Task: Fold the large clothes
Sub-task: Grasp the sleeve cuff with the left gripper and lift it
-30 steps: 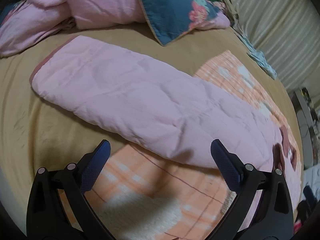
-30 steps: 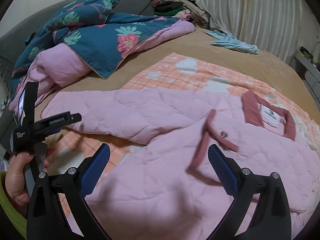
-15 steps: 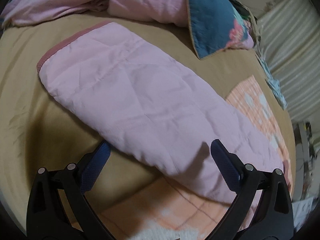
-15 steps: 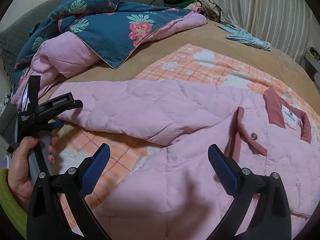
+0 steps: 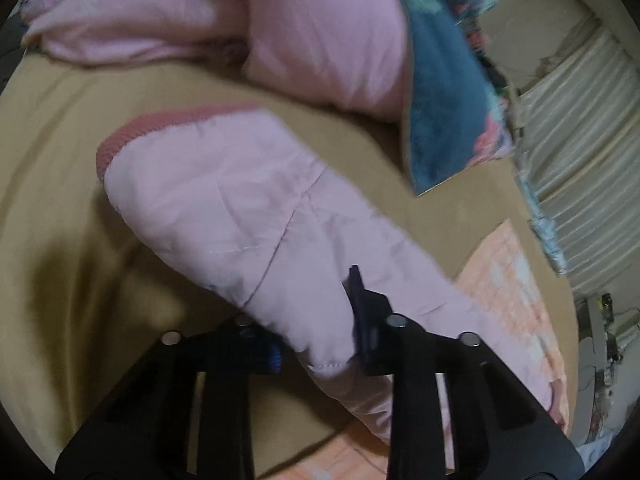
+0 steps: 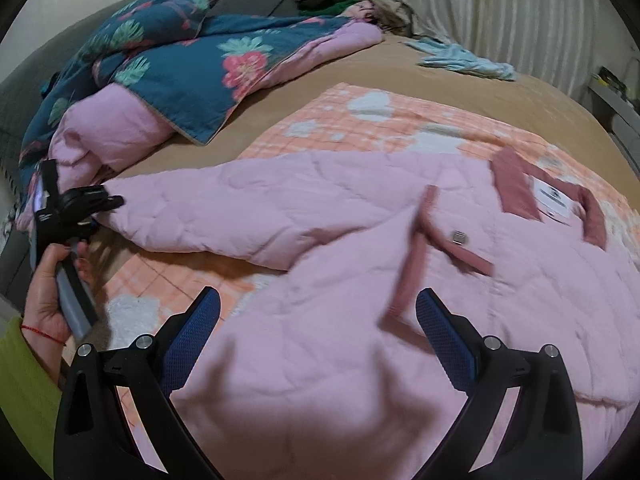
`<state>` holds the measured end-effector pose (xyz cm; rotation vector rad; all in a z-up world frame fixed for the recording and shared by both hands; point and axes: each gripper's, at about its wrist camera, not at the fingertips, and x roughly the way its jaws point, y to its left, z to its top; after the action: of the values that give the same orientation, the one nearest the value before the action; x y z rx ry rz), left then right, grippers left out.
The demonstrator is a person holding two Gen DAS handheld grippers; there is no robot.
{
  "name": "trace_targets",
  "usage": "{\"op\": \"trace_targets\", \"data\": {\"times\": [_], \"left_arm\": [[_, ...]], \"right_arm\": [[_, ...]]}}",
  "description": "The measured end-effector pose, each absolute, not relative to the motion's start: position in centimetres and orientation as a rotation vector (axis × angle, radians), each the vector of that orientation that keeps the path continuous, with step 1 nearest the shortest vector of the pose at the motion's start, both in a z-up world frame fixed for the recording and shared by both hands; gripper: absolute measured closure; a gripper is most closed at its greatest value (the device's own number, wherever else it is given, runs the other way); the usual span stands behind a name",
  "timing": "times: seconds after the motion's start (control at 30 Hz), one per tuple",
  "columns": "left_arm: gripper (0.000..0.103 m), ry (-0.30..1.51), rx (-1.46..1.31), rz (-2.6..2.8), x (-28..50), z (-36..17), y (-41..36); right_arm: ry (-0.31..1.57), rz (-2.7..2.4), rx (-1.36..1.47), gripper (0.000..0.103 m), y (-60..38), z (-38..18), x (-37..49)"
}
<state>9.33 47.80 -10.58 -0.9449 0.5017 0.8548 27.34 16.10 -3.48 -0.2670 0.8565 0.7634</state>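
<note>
A pink quilted jacket [image 6: 460, 300] with dark pink trim lies spread on the bed, collar at the right. Its long sleeve [image 5: 248, 216] stretches to the left and ends in a dark pink cuff [image 5: 152, 128]. My left gripper [image 5: 316, 320] is shut on the sleeve's lower edge, with the fabric bunched between its fingers. It also shows at the sleeve's end in the right wrist view [image 6: 80, 208]. My right gripper [image 6: 316, 340] is open and empty, just above the jacket's front panel.
A peach checked blanket [image 6: 380, 120] lies under the jacket on the tan sheet [image 5: 52, 240]. A teal floral duvet with pink lining [image 6: 192, 68] is heaped at the back left. A light blue cloth [image 6: 464, 58] lies by the curtain.
My left gripper moved forward onto the sleeve and closed on its edge. My right gripper stayed open and shifted slightly over the jacket front.
</note>
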Motion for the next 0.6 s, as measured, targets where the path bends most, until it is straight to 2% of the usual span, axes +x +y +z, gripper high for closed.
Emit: {"op": "trace_targets", "data": {"times": [0.2, 0.6], "left_arm": [[0.092, 0.372, -0.842, 0.749, 8.5, -4.1, 45.0], [0.094, 0.262, -0.589, 0.563, 11.5, 8.6, 35.6]], "right_arm": [[0.843, 0.671, -0.252, 0.005, 10.5, -2.5, 27.3], [0.761, 0.512, -0.185, 0.005, 0.2, 1.7, 26.7]]}}
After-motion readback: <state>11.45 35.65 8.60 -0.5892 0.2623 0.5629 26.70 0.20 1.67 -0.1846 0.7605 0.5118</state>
